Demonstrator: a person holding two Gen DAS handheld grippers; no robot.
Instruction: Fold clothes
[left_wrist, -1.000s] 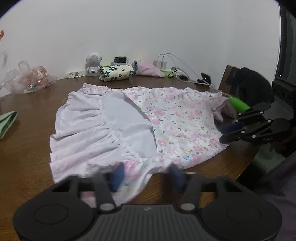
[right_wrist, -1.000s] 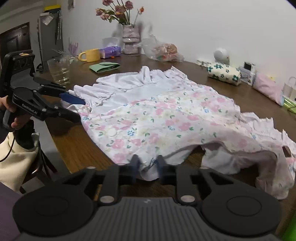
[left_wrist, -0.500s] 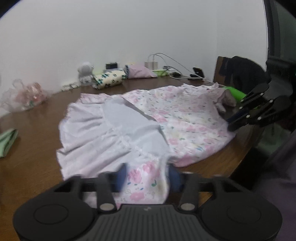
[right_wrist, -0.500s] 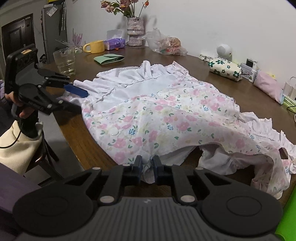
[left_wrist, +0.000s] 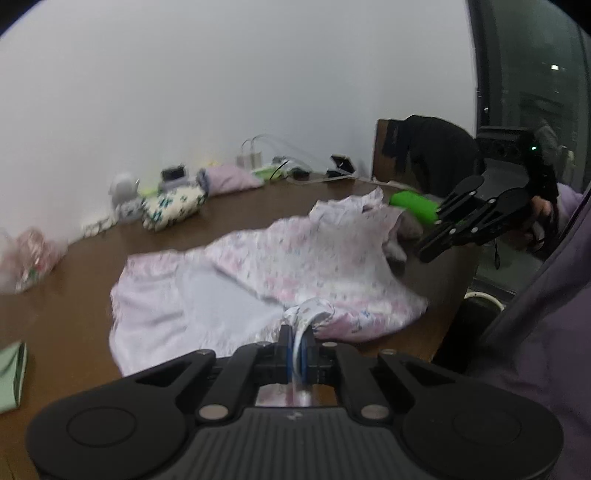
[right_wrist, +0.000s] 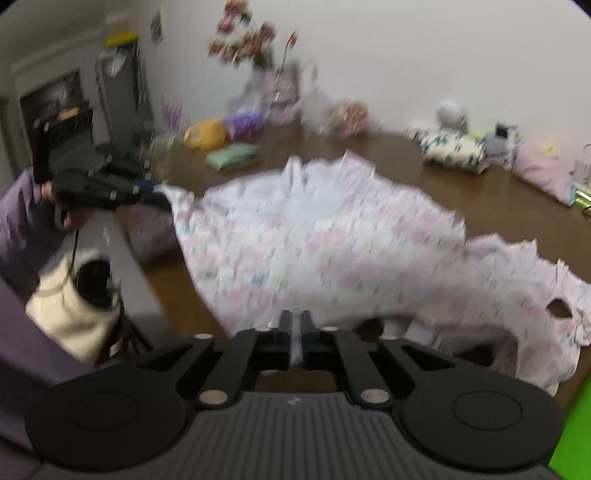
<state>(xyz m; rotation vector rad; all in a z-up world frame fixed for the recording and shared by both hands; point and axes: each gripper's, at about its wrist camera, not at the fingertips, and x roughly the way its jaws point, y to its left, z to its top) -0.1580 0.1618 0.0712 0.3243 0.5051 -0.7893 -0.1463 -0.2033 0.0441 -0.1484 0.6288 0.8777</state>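
Note:
A pink floral dress (left_wrist: 295, 258) with a pale lilac lining lies spread on the brown wooden table (left_wrist: 74, 295). My left gripper (left_wrist: 298, 343) is shut on a bunched piece of its near hem, which is lifted off the table. In the right wrist view, that gripper (right_wrist: 155, 194) holds the dress's (right_wrist: 332, 240) left corner in the air. My right gripper (right_wrist: 295, 325) has the near edge of the cloth between its close-set fingers, and its jaws are opening. In the left wrist view, the right gripper (left_wrist: 424, 254) sits at the dress's right end. Both views are blurred.
Along the wall lie a folded floral cloth (left_wrist: 173, 203), a pink pouch (left_wrist: 229, 179), chargers and a plastic bag (left_wrist: 29, 254). A chair with a dark garment (left_wrist: 432, 155) stands at the right. A flower vase (right_wrist: 269, 74), a yellow mug (right_wrist: 207, 133) and a green cloth (right_wrist: 232, 157) sit far left.
The left gripper has shut on the near hem and risen with it. The right gripper has also risen, and the dress's near edge now hangs lifted between the two.

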